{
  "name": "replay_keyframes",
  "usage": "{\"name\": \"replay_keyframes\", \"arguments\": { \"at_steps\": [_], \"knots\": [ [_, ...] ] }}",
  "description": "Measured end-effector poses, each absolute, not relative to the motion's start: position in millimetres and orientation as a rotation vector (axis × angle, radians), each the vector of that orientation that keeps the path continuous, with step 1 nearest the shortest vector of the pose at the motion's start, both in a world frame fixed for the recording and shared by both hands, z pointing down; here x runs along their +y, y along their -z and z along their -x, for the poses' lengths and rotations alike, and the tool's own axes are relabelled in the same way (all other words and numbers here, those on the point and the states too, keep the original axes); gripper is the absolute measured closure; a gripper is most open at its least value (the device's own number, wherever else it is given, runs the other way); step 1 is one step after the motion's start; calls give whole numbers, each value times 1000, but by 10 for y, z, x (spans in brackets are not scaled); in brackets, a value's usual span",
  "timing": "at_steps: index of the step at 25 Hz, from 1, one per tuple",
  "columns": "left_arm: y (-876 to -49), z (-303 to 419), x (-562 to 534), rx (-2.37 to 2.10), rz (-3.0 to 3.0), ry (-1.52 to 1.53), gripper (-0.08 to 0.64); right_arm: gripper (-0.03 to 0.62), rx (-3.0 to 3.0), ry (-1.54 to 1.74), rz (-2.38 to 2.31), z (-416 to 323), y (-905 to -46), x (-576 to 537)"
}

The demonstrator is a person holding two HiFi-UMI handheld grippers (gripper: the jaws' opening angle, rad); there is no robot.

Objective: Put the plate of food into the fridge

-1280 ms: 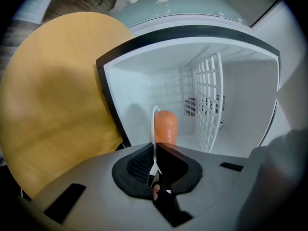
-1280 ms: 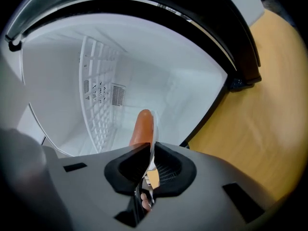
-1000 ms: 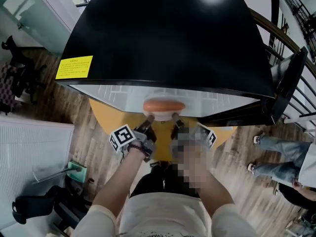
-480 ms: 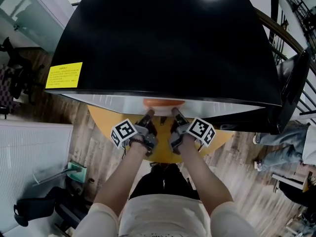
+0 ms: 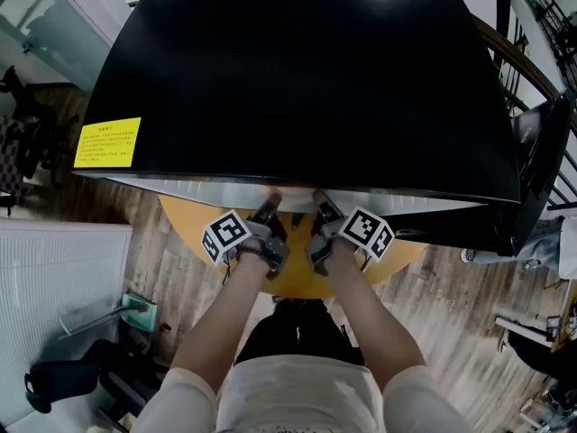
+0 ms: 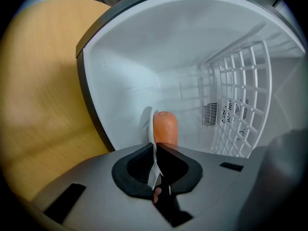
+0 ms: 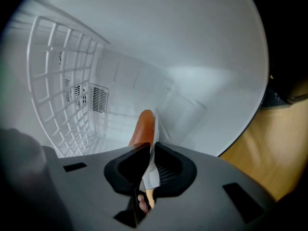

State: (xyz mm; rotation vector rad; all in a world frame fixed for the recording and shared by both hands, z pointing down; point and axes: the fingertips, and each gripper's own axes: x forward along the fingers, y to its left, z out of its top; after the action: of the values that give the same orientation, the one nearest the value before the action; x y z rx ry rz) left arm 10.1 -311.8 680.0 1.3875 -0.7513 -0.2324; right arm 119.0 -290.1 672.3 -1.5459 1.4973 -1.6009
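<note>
A white plate (image 6: 153, 129) carrying an orange sausage (image 6: 165, 128) is held edge-on inside the white fridge cavity (image 6: 144, 66). My left gripper (image 6: 155, 160) is shut on the plate's left rim. My right gripper (image 7: 148, 165) is shut on the opposite rim of the plate (image 7: 155, 129), with the sausage (image 7: 142, 128) just beyond its jaws. In the head view both grippers, left (image 5: 270, 207) and right (image 5: 320, 204), reach under the black fridge top (image 5: 297, 70), which hides the plate.
A white wire rack (image 6: 240, 95) lines the fridge's inner side, with a vent behind it. The fridge stands on a round yellow table (image 5: 189, 228). Its open door (image 5: 532, 161) hangs at the right. A white cabinet (image 5: 54, 278) stands at the left on the wooden floor.
Both grippers have pushed forward with the plate. The sausage and plate, visible at the opening a second ago, are now hidden under the fridge top in the head view.
</note>
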Motion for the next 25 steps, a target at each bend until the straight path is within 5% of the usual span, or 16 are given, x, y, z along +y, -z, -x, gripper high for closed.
{"name": "replay_keyframes", "arguments": {
  "at_steps": [25],
  "knots": [
    [-6830,-121,-3177,-833,-1518,40,499,514,1714,1525,1866,-1218,-6739,-2952]
  ]
}}
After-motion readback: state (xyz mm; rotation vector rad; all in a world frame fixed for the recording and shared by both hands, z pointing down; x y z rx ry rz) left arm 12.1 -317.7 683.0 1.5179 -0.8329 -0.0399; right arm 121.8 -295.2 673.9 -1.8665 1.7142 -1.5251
